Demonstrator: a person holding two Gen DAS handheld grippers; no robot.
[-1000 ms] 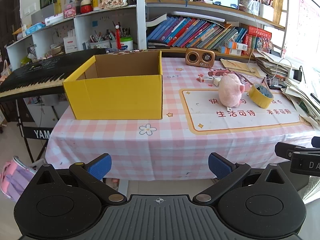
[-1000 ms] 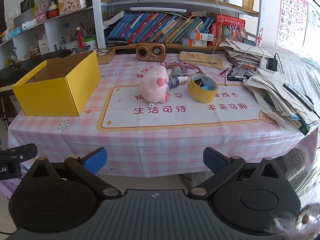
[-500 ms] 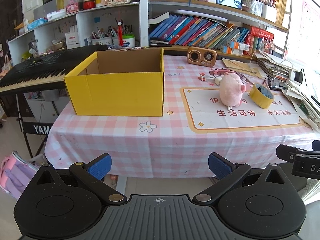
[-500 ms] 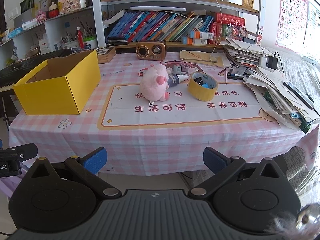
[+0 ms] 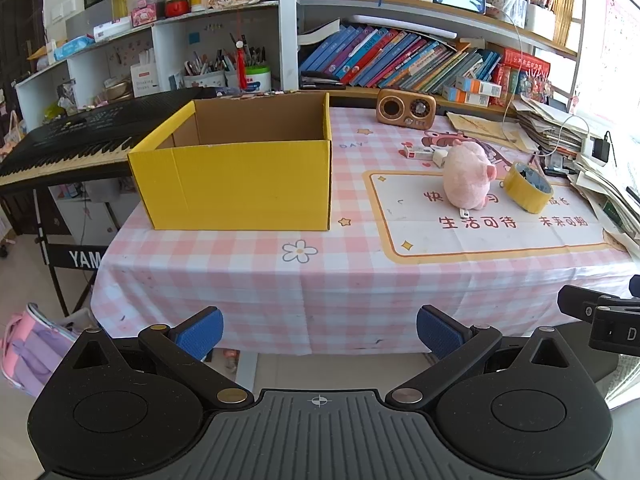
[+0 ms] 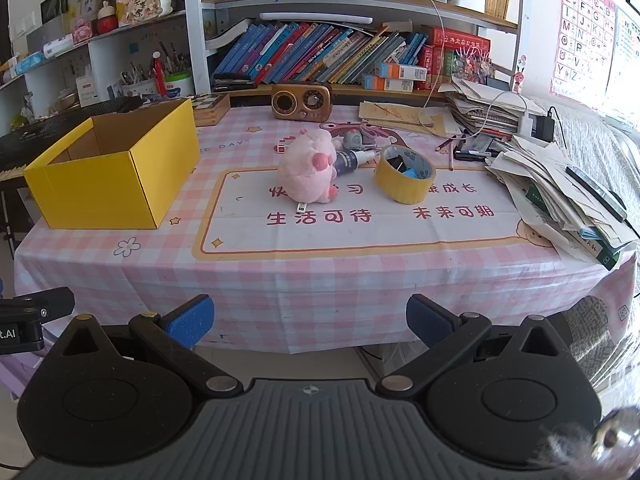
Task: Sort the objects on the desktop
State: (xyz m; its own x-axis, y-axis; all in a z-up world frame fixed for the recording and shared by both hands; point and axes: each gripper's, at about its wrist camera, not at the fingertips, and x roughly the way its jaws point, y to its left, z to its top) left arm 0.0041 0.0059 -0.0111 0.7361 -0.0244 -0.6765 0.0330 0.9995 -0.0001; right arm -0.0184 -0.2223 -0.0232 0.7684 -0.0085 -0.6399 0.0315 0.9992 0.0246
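Right gripper (image 6: 307,320) jaws apart, short of table; pink plush pig (image 6: 308,170) beside tape roll (image 6: 404,179)

Both wrist views off the table's (image 5: 320,280) near edge, facing shelves, sharing tabletop.

Bare cloth (image 6: 320,272) lower centre gives clear passage; box (image 6: 116,176) left, papers (image 6: 560,192) right obstruct
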